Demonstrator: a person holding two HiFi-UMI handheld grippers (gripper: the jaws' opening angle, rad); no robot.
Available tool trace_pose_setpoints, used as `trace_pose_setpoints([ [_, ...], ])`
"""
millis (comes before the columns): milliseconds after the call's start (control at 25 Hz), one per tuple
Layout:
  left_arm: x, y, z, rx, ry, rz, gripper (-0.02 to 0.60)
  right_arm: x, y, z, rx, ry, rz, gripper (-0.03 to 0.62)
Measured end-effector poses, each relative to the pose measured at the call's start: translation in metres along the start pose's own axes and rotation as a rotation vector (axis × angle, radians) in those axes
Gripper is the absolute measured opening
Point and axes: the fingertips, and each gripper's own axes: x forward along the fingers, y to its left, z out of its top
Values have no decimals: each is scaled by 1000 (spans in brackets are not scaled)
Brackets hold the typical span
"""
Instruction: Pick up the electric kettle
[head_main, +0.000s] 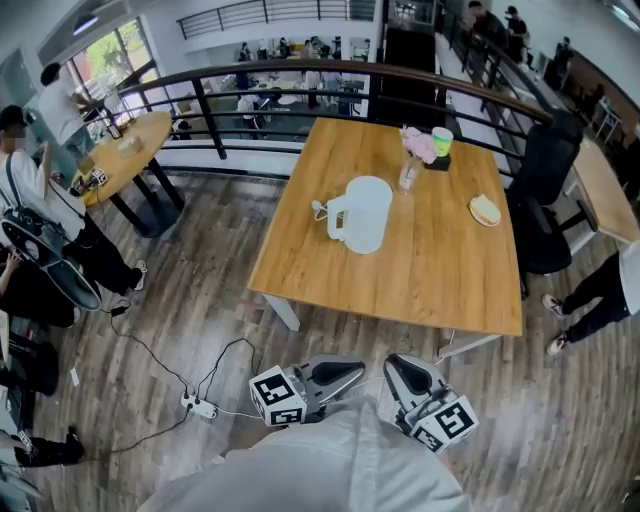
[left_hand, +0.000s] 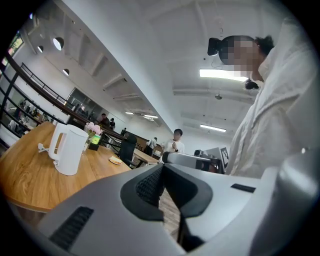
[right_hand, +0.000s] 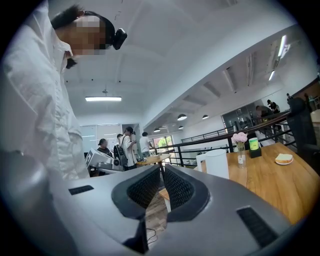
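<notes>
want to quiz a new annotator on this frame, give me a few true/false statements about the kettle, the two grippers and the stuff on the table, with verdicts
1. The electric kettle stands upright on the wooden table. True.
2. The left gripper is closed on the kettle's handle. False: its jaws are together on nothing, and it is short of the table's near edge.
3. The right gripper has its jaws together and holds nothing. True.
4. In the head view, the small plate lies to the left of the kettle. False: it lies to the kettle's right.
5. The vase of pink flowers lies tipped over. False: it stands upright beyond the kettle.
</notes>
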Motion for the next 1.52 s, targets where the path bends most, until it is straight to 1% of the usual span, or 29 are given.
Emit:
trace_pose_setpoints([
  [160, -1, 39, 17, -3, -5, -3, 6, 33, -20, 1, 22, 26, -6, 18],
  [360, -2, 83, 42, -12, -1, -19, 6, 73, -46, 16, 42, 31, -48, 18],
  [600, -9, 142, 71, -14, -4, -36, 6, 136, -68, 34, 18, 40, -64, 18],
  [760, -17, 188, 86, -2, -4, -23, 6, 172, -84, 44, 2, 22, -77, 18],
  [960, -21, 237, 102, 33, 3, -11, 6, 209, -102, 52, -2, 5, -95, 18],
  [1160, -19, 266, 104, 77, 33, 2, 6, 227, -116, 52, -9, 16, -119, 18],
  [1320, -11, 293, 97, 115, 61, 16, 6, 227, -135, 40, -27, 52, -165, 18],
  [1520, 6, 334, 90, 184, 78, 88, 6, 218, -173, 23, -32, 110, -223, 18],
])
